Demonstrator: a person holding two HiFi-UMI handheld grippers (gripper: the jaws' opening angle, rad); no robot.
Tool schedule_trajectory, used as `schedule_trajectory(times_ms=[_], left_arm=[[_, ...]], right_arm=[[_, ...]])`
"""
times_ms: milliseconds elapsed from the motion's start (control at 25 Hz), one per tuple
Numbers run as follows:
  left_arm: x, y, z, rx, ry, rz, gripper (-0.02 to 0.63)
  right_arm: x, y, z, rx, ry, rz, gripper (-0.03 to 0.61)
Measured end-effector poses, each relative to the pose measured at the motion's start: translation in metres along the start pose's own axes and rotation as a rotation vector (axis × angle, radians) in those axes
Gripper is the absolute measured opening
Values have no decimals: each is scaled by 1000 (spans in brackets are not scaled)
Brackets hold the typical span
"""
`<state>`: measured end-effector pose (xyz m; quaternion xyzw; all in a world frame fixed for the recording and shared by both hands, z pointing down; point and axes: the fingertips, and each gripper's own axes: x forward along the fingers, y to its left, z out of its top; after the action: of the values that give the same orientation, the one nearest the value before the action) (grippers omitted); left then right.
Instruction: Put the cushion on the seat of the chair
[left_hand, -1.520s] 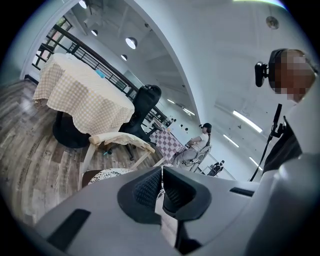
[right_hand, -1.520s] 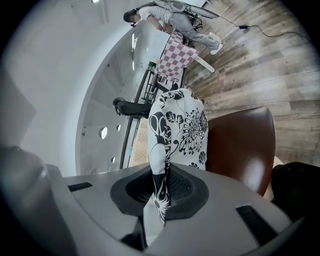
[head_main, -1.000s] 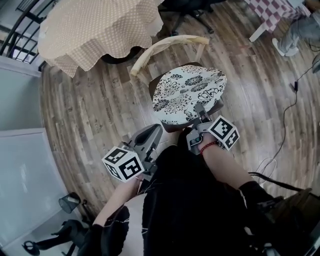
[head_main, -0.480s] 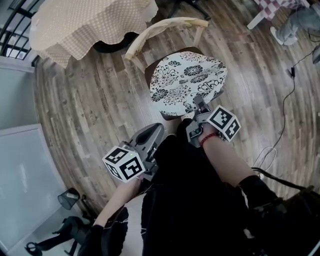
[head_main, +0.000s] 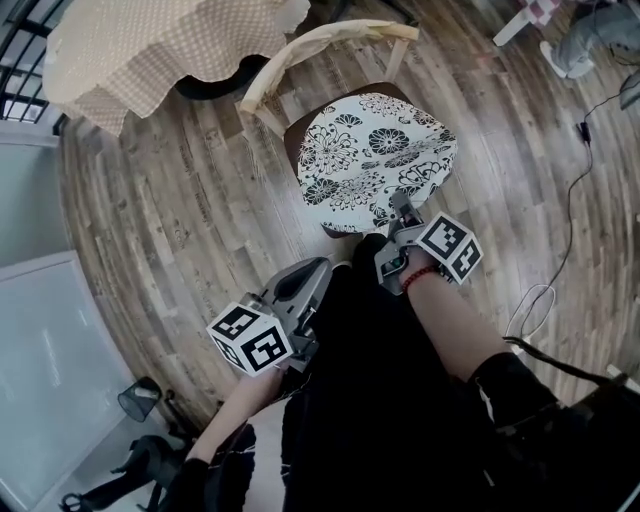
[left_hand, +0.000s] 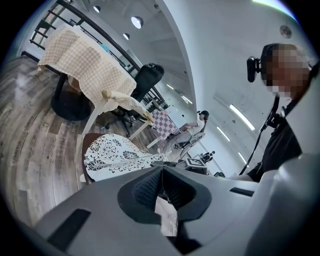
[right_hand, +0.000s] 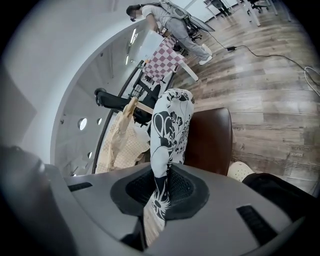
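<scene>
A white cushion (head_main: 375, 160) with a black flower print lies over the brown seat (head_main: 296, 135) of a chair with a pale wooden backrest (head_main: 320, 45). My right gripper (head_main: 400, 215) is shut on the cushion's near edge; in the right gripper view the fabric (right_hand: 170, 125) runs edge-on out of the jaws (right_hand: 161, 175) above the seat (right_hand: 210, 140). My left gripper (head_main: 312, 272) hangs nearer to me and to the left, apart from the cushion. Its pads meet at the tips (left_hand: 161, 172), and the cushion (left_hand: 112, 155) lies beyond them.
A round table under a beige checked cloth (head_main: 170, 40) stands behind the chair. A cable (head_main: 575, 150) trails over the wooden floor at right, near a person's feet (head_main: 585, 45). A white partition (head_main: 40, 340) stands at left, with black shoes (head_main: 130, 470) by it.
The right gripper has come down with the cushion, which now covers more of the seat. The left gripper has sunk a little, still apart from the cushion.
</scene>
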<state>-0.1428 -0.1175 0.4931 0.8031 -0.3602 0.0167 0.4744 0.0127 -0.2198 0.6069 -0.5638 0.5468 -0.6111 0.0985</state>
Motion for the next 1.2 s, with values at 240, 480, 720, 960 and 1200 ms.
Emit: schedule_trajectory(times_ms=[240, 480, 720, 960, 1200], left_arm=[[2, 5, -14, -1, 54, -23, 21], [4, 9, -24, -7, 80, -43, 21], [13, 1, -44, -4, 135, -96, 21], [24, 1, -53, 7, 134, -110, 21], [35, 2, -73, -13, 140, -96, 17]], right_arm=[[8, -15, -1, 17, -14, -37, 37], [9, -26, -6, -1, -7, -68, 37], [4, -35, -6, -11, -5, -93, 37], [1, -49, -11, -21, 26, -111, 37], [-3, -66, -16, -6, 61, -114, 37]])
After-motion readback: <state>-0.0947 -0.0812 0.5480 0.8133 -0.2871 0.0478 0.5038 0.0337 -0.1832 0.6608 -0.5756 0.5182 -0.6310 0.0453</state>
